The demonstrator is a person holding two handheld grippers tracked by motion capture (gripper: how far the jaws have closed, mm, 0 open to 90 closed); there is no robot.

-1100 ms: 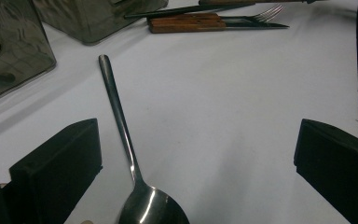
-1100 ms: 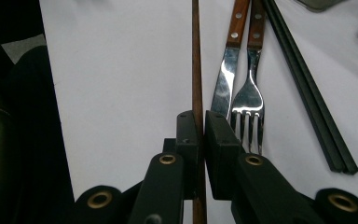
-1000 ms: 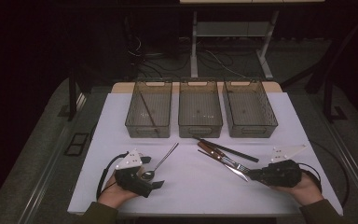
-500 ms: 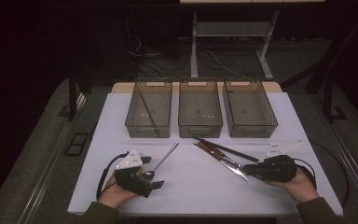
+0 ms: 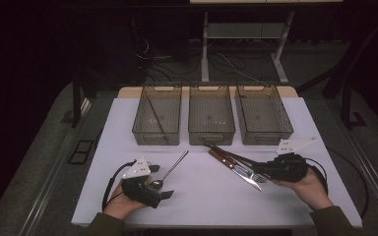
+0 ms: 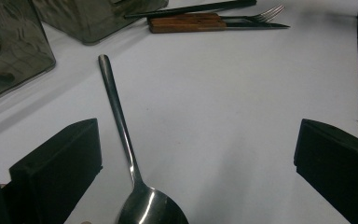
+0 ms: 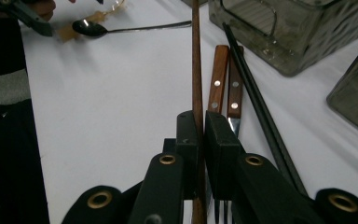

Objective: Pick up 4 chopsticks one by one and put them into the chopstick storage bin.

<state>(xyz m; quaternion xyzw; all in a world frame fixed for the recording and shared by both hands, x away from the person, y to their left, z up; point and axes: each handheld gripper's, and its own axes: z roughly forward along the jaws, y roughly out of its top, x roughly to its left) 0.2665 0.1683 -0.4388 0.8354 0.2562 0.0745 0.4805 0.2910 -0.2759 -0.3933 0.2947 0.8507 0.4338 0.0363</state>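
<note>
My right gripper is shut on a thin brown wooden stick, which runs straight out between its jaws. In the high view this gripper sits at the right, just over a knife lying on the white mat. Beside the knife lie a wood-handled fork and a black chopstick. My left gripper rests at the front left, open, with a metal spoon on the mat between its jaws. Neither jaw touches the spoon.
Three dark see-through bins stand in a row at the back of the mat: left, middle, right. A thin stick lies in the left bin. The mat ends near the table's front edge.
My right gripper has lifted a little and shifted left and away from the front edge, carrying the brown stick. The left gripper and the spoon have stayed put.
</note>
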